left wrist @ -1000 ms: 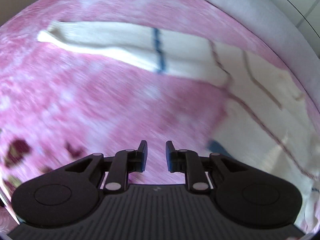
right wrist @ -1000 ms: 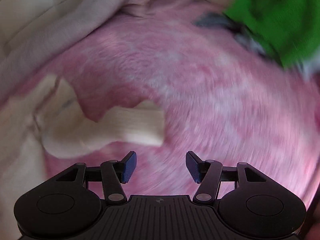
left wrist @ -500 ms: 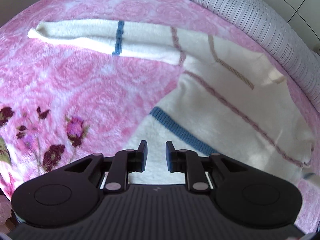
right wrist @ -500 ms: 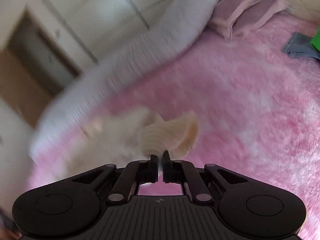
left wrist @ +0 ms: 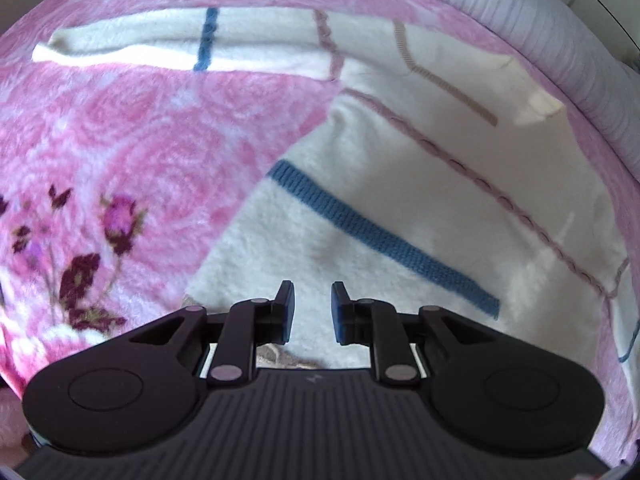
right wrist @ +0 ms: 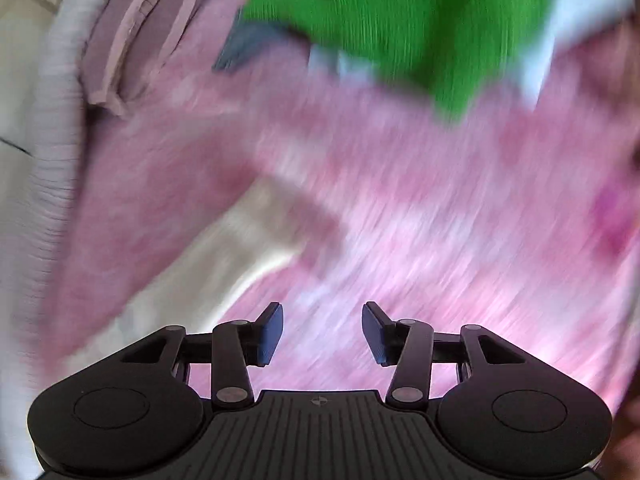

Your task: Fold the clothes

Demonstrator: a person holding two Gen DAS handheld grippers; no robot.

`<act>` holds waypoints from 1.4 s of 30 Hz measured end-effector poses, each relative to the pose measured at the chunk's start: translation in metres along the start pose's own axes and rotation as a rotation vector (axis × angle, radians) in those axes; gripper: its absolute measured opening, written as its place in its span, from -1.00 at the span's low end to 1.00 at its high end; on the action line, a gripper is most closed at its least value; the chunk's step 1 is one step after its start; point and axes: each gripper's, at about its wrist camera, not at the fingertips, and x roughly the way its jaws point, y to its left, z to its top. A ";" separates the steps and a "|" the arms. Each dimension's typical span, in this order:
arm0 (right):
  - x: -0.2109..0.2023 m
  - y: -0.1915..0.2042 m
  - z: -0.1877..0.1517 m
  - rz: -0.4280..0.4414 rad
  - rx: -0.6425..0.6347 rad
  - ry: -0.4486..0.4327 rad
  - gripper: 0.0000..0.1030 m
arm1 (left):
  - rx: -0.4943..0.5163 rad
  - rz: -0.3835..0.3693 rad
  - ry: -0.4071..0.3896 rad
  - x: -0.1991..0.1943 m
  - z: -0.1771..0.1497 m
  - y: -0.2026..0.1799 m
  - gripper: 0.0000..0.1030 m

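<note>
Sweater (left wrist: 420, 184) lies flat on blanket (left wrist: 120, 128); bolster (left wrist: 560, 40) behind the sweater, sleeve (left wrist: 180, 40) extending left.

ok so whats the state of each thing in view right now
white sweater: spread flat on the pink blanket, one sleeve stretched out sideways
green garment: lying bunched, unfolded
left tool: narrow gap, empty
right tool: open, just been opening, nothing between its jaws
</note>
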 end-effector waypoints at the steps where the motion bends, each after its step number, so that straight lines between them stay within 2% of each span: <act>1: 0.009 -0.003 -0.002 0.035 0.017 0.003 -0.07 | -0.011 -0.001 0.001 0.000 0.001 0.001 -0.70; 3: 0.023 -0.004 -0.001 0.116 0.032 -0.030 -0.07 | -0.014 0.000 -0.008 -0.001 0.002 0.001 -0.69; 6: 0.046 -0.004 0.010 0.199 0.125 -0.118 -0.07 | 0.010 0.011 -0.022 0.000 0.002 -0.002 -0.69; 8: 0.062 -0.002 0.020 0.196 0.184 -0.150 -0.08 | 0.018 0.019 -0.027 0.001 0.002 -0.002 -0.69; 9: 0.069 0.001 0.027 0.170 0.199 -0.157 -0.27 | 0.020 0.021 -0.030 0.001 0.002 -0.001 -0.69; 10: 0.075 0.003 0.034 0.145 0.214 -0.163 -0.89 | 0.020 0.021 -0.036 -0.001 0.002 0.000 -0.69; 11: 0.076 0.013 0.039 0.107 0.165 -0.163 -0.90 | 0.020 0.019 -0.043 -0.003 0.003 0.002 -0.69; 13: 0.057 0.046 0.044 0.080 -0.086 -0.260 -0.91 | 0.031 0.008 -0.065 -0.010 0.004 0.007 -0.69; 16: 0.039 0.066 0.050 0.035 -0.226 -0.360 -0.88 | 0.071 0.000 -0.079 -0.015 0.005 0.018 -0.64; 17: 0.045 0.068 0.054 -0.011 -0.246 -0.321 -0.82 | 0.083 0.003 -0.076 -0.014 0.005 0.022 -0.60; 18: 0.054 0.068 0.058 -0.067 -0.259 -0.258 -0.65 | 0.096 0.013 -0.072 -0.013 0.004 0.026 -0.57; 19: 0.055 0.067 0.054 -0.080 -0.268 -0.227 -0.56 | 0.110 0.018 -0.066 -0.012 0.003 0.031 -0.53; 21: 0.051 0.065 0.039 -0.079 -0.283 -0.184 -0.48 | 0.139 0.012 -0.056 -0.012 0.003 0.041 -0.48; 22: 0.050 0.063 0.031 -0.078 -0.291 -0.163 -0.34 | 0.159 0.000 -0.049 -0.013 0.002 0.046 -0.42; 24: 0.038 0.064 -0.004 -0.011 -0.386 -0.070 -0.06 | 0.204 -0.025 -0.027 -0.014 0.000 0.057 -0.40; 25: 0.032 0.065 -0.023 0.028 -0.438 -0.020 0.00 | 0.227 -0.038 -0.013 -0.014 -0.002 0.062 -0.40; 28: 0.019 0.063 -0.100 0.117 -0.568 0.194 0.01 | 0.259 -0.065 0.045 -0.011 -0.007 0.079 -0.40; 30: 0.013 0.056 -0.153 0.162 -0.613 0.336 0.01 | 0.253 -0.089 0.075 -0.008 -0.012 0.092 -0.37; 32: 0.008 0.048 -0.200 0.170 -0.626 0.442 0.01 | 0.225 -0.124 0.110 -0.002 -0.019 0.106 -0.24; 34: 0.008 0.037 -0.234 0.139 -0.586 0.483 0.01 | 0.182 -0.165 0.141 0.006 -0.026 0.118 -0.25; 36: 0.009 0.028 -0.250 0.109 -0.514 0.437 0.01 | 0.146 -0.207 0.132 0.009 -0.031 0.126 -0.26; 37: 0.008 0.027 -0.254 0.098 -0.491 0.407 0.01 | 0.139 -0.238 0.131 0.009 -0.032 0.128 -0.30; 38: 0.007 0.028 -0.258 0.087 -0.472 0.376 0.01 | 0.143 -0.273 0.141 0.011 -0.032 0.129 -0.95; 39: 0.005 0.033 -0.265 0.077 -0.474 0.368 -0.23 | 0.152 -0.303 0.160 0.013 -0.032 0.129 -0.91; 40: 0.006 0.039 -0.270 0.082 -0.486 0.388 -0.89 | 0.174 -0.314 0.164 0.013 -0.031 0.128 -0.91; 41: 0.005 0.045 -0.274 0.087 -0.505 0.398 -0.89 | 0.215 -0.323 0.144 0.008 -0.029 0.127 -0.91; 42: 0.001 0.055 -0.279 0.051 -0.575 0.363 -0.90 | 0.250 -0.340 0.120 0.002 -0.027 0.127 -0.91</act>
